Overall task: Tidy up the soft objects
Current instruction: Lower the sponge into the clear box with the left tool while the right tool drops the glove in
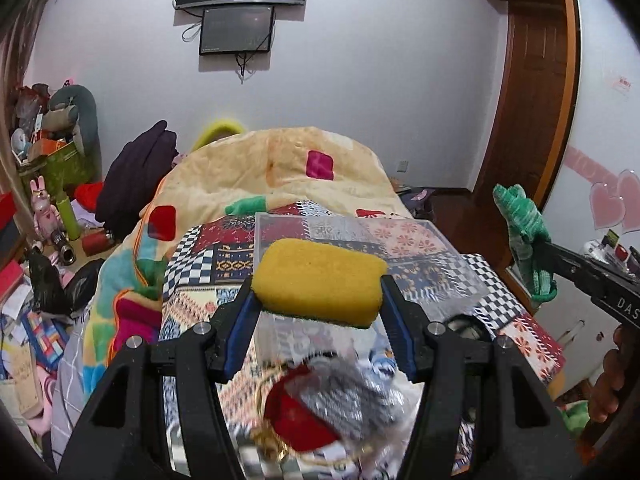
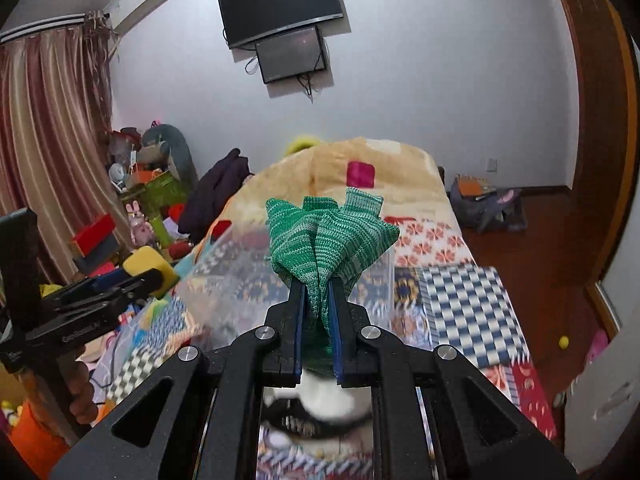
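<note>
The yellow sponge is clamped crosswise between the fingers of the left tool, its long axis running from finger to finger, and it is held just above the clear plastic bin on the patchwork bed. The green knitted cloth is pinched in the nearly closed right tool, bunched and fanning upward. The bin lies directly ahead of and below both tools, and the left tool is judged the nearer.

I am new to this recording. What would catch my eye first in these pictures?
First, the yellow sponge clamped in the left hand-held gripper over a clear plastic box on the patchwork bed. Then the green knitted cloth, pinched upright in the right hand-held gripper.
</note>
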